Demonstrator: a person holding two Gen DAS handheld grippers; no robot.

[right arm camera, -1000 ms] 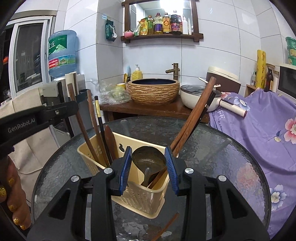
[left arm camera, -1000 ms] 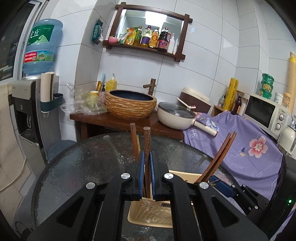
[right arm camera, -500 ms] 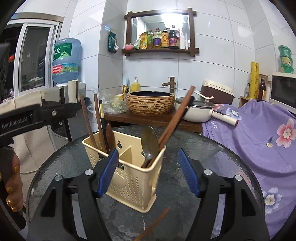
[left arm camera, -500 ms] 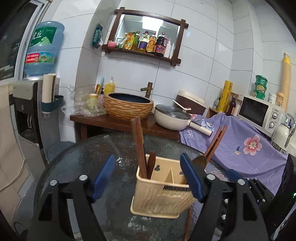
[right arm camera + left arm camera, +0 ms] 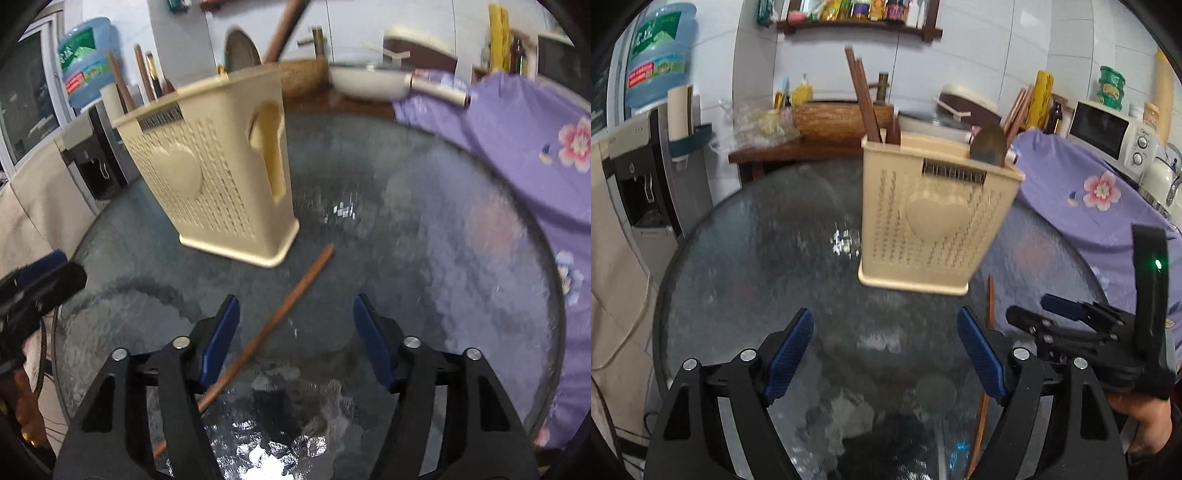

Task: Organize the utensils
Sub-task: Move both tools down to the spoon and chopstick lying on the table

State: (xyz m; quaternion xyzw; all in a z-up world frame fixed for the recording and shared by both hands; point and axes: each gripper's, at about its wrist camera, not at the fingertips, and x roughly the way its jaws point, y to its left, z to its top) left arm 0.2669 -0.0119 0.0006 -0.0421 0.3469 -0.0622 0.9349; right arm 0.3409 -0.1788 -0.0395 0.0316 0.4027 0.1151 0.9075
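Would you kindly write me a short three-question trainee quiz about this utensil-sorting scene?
1. True or false: the loose chopstick lies on the glass table, outside the beige utensil holder.
2. Which tool has the chopstick between its fingers: A left tool, B right tool?
3. Fill in: the raised shape on the holder's front in the left wrist view is a ____.

Key: 1 true; 2 B; 3 heart.

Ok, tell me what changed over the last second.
The left gripper let go of the chopsticks it had clamped; they now stand in the utensil holder. Both grippers dropped toward the glass table. The right gripper, jaws closing, now straddles the loose chopstick. The holder stayed put.
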